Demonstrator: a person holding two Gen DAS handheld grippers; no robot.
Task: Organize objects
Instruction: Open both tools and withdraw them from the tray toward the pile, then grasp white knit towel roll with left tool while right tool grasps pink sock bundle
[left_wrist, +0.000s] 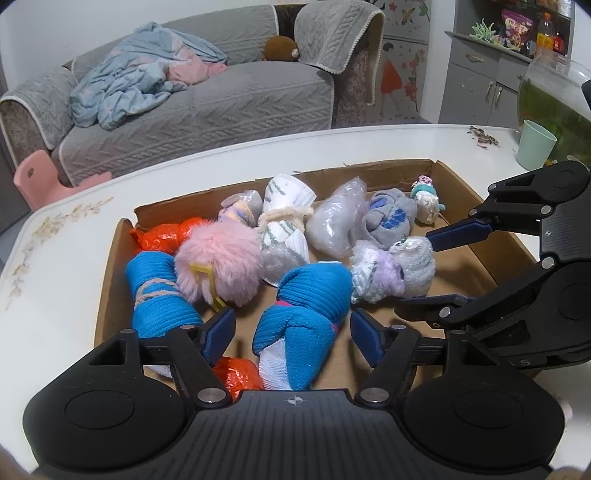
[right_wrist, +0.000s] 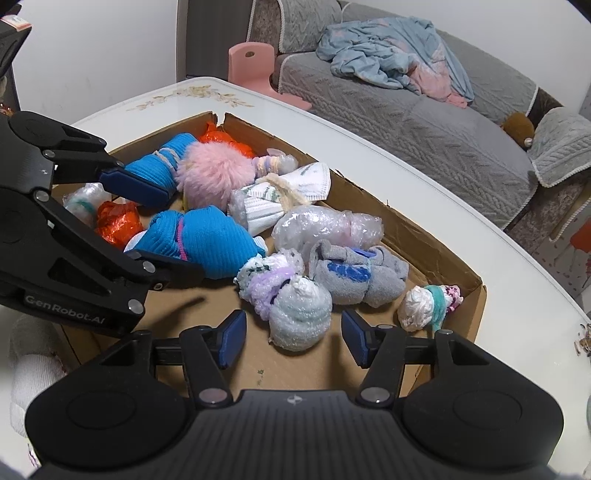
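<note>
Every bundle lies inside the cardboard box (left_wrist: 476, 192); my left claw (left_wrist: 291, 328) and right claw (right_wrist: 291, 338) hang spread, empty (nearly done, I judge).

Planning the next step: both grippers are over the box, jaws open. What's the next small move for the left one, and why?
Probably lift the left gripper straight up and clear. Its jaws stand open on either side of the blue bundle without pressing it, and the bundle already lies on the floor of the cardboard box. The right gripper likewise straddles the grey wrapped bundle, so that side looks done too.
</note>
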